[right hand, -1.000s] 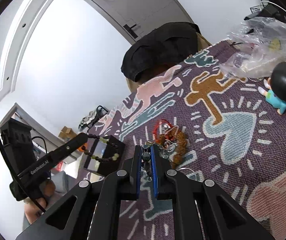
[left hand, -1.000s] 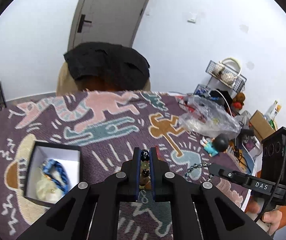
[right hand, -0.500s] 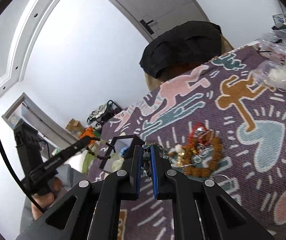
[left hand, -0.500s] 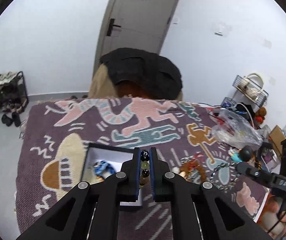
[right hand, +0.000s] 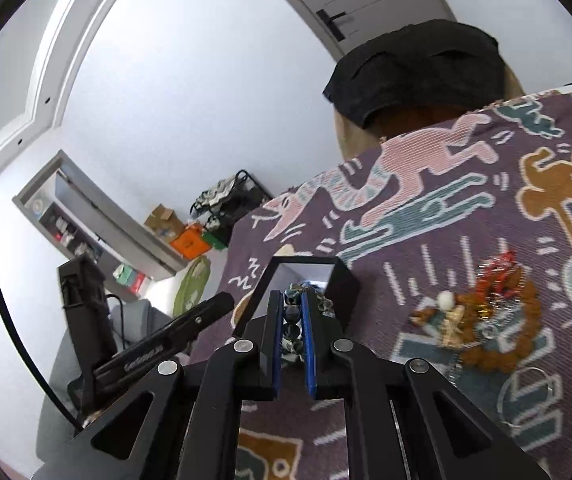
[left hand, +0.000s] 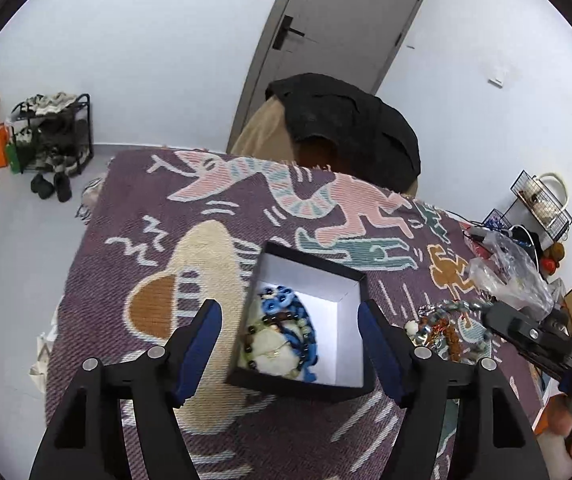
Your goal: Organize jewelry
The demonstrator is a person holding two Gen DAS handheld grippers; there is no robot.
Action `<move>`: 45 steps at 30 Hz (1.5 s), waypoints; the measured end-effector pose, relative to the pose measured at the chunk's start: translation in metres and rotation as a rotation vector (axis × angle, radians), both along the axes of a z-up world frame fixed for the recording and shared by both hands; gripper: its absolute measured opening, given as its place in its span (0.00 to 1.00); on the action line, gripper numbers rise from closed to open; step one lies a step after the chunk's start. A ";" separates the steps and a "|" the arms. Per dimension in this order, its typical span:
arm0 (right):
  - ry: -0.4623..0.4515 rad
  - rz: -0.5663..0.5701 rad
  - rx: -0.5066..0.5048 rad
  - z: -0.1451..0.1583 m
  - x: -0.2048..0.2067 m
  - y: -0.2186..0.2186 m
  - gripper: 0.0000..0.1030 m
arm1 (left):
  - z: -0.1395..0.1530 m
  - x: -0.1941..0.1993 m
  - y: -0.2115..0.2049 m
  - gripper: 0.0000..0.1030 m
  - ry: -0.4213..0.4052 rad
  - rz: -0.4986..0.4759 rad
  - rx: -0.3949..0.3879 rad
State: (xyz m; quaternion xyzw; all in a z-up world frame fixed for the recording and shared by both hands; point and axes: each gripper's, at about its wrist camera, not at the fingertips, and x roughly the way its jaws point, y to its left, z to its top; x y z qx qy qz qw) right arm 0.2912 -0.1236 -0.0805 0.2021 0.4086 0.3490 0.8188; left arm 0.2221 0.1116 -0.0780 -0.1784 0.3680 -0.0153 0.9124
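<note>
Nearest the left wrist camera, the left gripper (left hand: pixel 288 344) is opening, its jaws now spreading apart with nothing between them, where a second ago they were pinching a beaded bracelet (left hand: pixel 264 330). That bracelet is now lying in the black box (left hand: pixel 342 390) just beyond, atop the blue pieces, so one item is likely sorted. Right of it, the right gripper (right hand: pixel 295 322) is clenching a dark bead strand (right hand: pixel 291 315) and heading toward the box. Farther right, the jewelry pile (right hand: pixel 486 320) is waiting on the patterned cloth (left hand: pixel 146 208).
</note>
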 end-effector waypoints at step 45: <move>-0.073 -0.181 -0.075 0.005 -0.037 -0.109 0.91 | 0.036 -0.021 -0.082 0.98 -0.116 -0.123 0.024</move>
